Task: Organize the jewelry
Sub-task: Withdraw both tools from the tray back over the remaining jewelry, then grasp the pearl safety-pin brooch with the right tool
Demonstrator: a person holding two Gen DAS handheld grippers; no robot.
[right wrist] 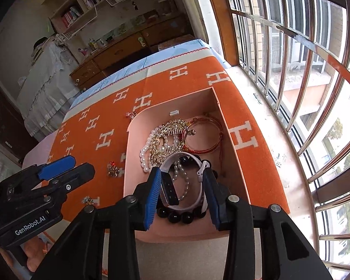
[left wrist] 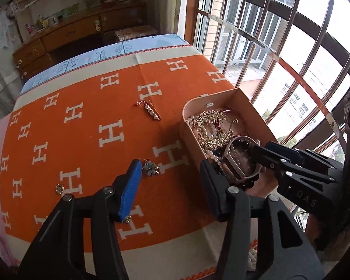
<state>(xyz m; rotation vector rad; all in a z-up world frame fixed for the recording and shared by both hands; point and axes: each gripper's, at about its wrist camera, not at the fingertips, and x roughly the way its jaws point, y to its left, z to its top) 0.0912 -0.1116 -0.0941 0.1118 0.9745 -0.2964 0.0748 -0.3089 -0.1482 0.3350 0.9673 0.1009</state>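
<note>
The left wrist camera sits low behind its black claw point(left wrist: 170, 184), looking forward and down across the orange counter cloth patterned with white H letters point(left wrist: 86, 126), toward the barred window; the open pale pink cardboard box point(left wrist: 249, 109) lies close at its right. The right wrist camera rides behind its own claw point(right wrist: 182, 193), nearly over that box point(right wrist: 224, 126), very near, tilted down into it. Both views share the box, the cloth point(right wrist: 256, 107), the window and the far wooden dresser point(left wrist: 65, 35).
</note>
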